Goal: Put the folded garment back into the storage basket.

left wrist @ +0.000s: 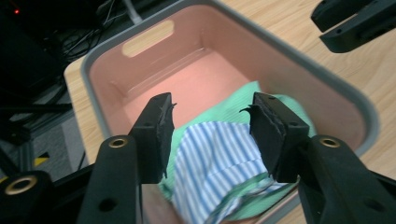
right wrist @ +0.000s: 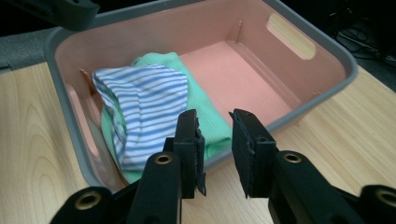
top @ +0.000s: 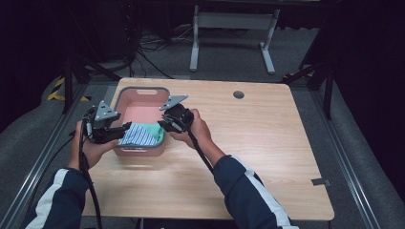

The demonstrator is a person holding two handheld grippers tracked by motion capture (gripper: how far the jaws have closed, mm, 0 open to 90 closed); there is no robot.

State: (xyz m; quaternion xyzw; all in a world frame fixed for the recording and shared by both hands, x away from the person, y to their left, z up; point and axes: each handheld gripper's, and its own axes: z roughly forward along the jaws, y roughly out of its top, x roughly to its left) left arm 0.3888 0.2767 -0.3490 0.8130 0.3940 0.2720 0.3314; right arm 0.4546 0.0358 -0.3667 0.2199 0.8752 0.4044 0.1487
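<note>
Pale wooden surface (top: 267,143) fills the near ground, where a person's sleeved forearms reach in from the bottom edge. Left gripper (left wrist: 212,135) hovers over the near end of a pink bin (top: 125,102) with a grey rim, its fingers (left wrist: 156,135) spread apart and holding nothing. Right gripper (right wrist: 215,149) sits just outside the bin's right wall, fingers parted with a narrow gap, also empty. Inside the bin's near end lies a blue-and-white striped cloth (right wrist: 140,107) atop a green cloth (right wrist: 205,116). Beyond, a white metal stand (top: 234,33) sits on the dark floor.
</note>
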